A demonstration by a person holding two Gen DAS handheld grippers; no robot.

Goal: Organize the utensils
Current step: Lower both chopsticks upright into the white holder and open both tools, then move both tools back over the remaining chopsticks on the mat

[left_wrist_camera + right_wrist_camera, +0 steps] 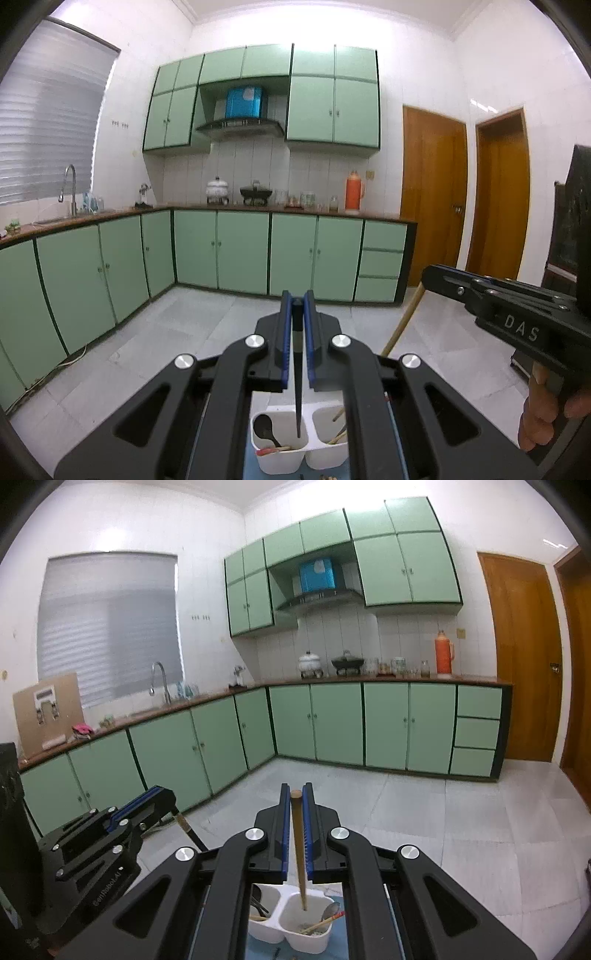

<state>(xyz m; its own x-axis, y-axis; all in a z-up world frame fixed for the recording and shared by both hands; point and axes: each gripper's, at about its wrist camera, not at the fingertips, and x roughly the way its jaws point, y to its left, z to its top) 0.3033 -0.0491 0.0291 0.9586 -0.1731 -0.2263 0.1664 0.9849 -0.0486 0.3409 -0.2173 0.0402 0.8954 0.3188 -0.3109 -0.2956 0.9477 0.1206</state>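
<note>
The white utensil holder (284, 456) sits low in both wrist views, under the two grippers, on a blue mat (338, 945); what carries the mat is hidden. It has two compartments side by side. In the left wrist view the left compartment holds a black spoon (266, 428) and a red-tipped stick lying across it, and the right compartment holds wooden chopsticks (338, 435). In the right wrist view a metal spoon (330, 911) and chopsticks lie in the nearer compartment.

The left gripper (297, 306) has its blue jaws closed narrowly on a black chopstick (297, 369), which hangs with its thin tip down over the holder's left compartment. The right gripper (295, 794) is clamped the same way on a wooden chopstick (300, 853), its tip reaching down into the compartment below it. Each gripper shows at the edge of the other's view, and a hand (543, 410) grips the right one's handle.

Beyond them lie a pale tiled floor (424, 823), green cabinets (240, 251) under a brown counter (280, 209), an orange flask (354, 192), a faucet (159, 675), a window blind (110, 624) and wooden doors (432, 195).
</note>
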